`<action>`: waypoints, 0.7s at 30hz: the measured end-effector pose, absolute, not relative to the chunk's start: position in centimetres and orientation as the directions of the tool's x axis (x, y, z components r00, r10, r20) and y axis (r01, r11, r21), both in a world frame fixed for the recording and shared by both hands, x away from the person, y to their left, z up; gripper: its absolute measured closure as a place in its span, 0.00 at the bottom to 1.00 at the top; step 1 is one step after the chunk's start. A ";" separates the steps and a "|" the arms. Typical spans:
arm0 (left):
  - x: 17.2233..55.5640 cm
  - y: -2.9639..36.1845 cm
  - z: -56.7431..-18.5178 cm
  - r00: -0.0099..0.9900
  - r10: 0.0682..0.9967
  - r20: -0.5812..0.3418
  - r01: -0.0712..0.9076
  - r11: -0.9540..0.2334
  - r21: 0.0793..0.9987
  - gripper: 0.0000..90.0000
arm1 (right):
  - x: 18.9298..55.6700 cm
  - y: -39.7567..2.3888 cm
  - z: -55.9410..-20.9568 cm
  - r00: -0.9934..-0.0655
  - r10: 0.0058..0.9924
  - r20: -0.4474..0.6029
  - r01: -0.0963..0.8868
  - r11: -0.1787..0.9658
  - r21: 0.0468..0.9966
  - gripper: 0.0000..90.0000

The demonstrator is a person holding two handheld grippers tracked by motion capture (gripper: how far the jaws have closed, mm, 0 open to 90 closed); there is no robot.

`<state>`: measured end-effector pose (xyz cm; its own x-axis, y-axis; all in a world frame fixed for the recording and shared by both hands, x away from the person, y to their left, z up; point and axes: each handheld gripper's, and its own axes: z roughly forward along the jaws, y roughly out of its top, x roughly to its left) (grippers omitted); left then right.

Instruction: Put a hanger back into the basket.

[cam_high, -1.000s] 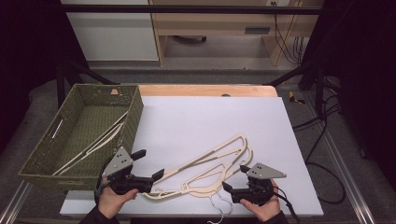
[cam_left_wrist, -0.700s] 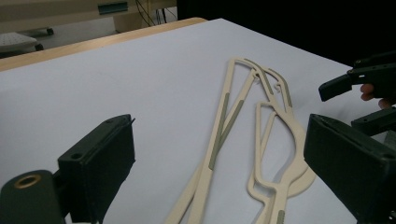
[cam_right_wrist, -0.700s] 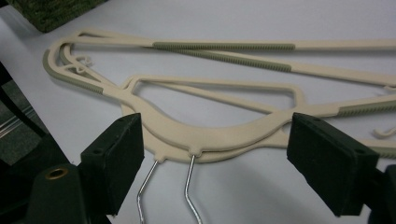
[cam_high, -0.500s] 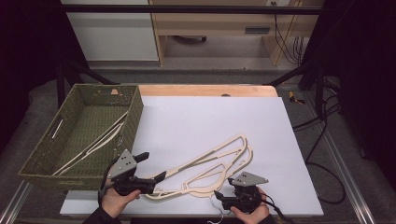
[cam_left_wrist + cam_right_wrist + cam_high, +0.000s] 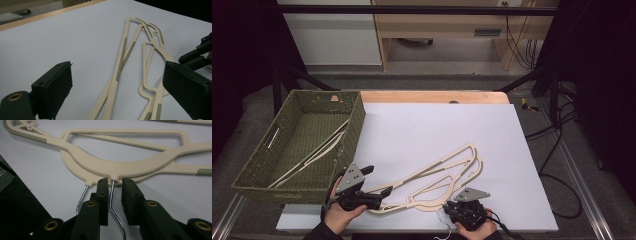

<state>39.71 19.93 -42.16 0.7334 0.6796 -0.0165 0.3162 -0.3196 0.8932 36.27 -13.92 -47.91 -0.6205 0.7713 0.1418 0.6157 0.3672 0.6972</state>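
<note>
Jaws of the left gripper (image 5: 378, 180) gape beside two stacked hangers (image 5: 112, 167) flat on the table (image 5: 437, 130), light, stiff, thin, best taken by the slippery wire hook (image 5: 111, 192) that the right gripper (image 5: 115, 182), just closing, straddles unpinched.

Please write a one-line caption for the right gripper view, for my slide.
Right gripper, jaws just closing around the metal hook of the upper of two stacked cream hangers on the white table.

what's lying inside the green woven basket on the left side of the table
Inside the green woven basket lies at least one cream hanger, running diagonally across its floor. The near wall covers its lower end, so an exact count cannot be made.
</note>
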 end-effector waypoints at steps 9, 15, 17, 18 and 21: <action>39.7 19.5 -42.3 0.739 0.673 -0.013 0.323 -0.338 0.884 0.10 | 36.3 -13.7 -47.9 -0.584 0.798 0.149 0.644 0.344 0.683 0.98; 39.4 18.9 -42.4 0.755 0.656 -0.008 0.318 -0.356 0.879 0.10 | 36.4 -13.6 -47.4 -0.558 0.812 0.174 0.668 0.315 0.674 0.99; 39.3 18.5 -42.4 0.765 0.643 -0.006 0.314 -0.366 0.876 0.10 | 36.5 -13.7 -47.2 -0.557 0.814 0.163 0.666 0.321 0.674 0.99; 39.2 18.2 -42.4 0.773 0.634 -0.003 0.312 -0.376 0.872 0.10 | 36.5 -13.7 -47.0 -0.560 0.814 0.158 0.662 0.324 0.676 0.99; 39.1 17.2 -42.5 0.791 0.612 0.003 0.308 -0.403 0.862 0.10 | 36.7 -13.9 -46.6 -0.574 0.805 0.149 0.647 0.335 0.685 0.99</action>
<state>39.10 17.23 -42.48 0.7908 0.6121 0.0035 0.3080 -0.4028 0.8619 36.75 -13.93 -46.56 -0.5740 0.8051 0.1491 0.6474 0.3348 0.6847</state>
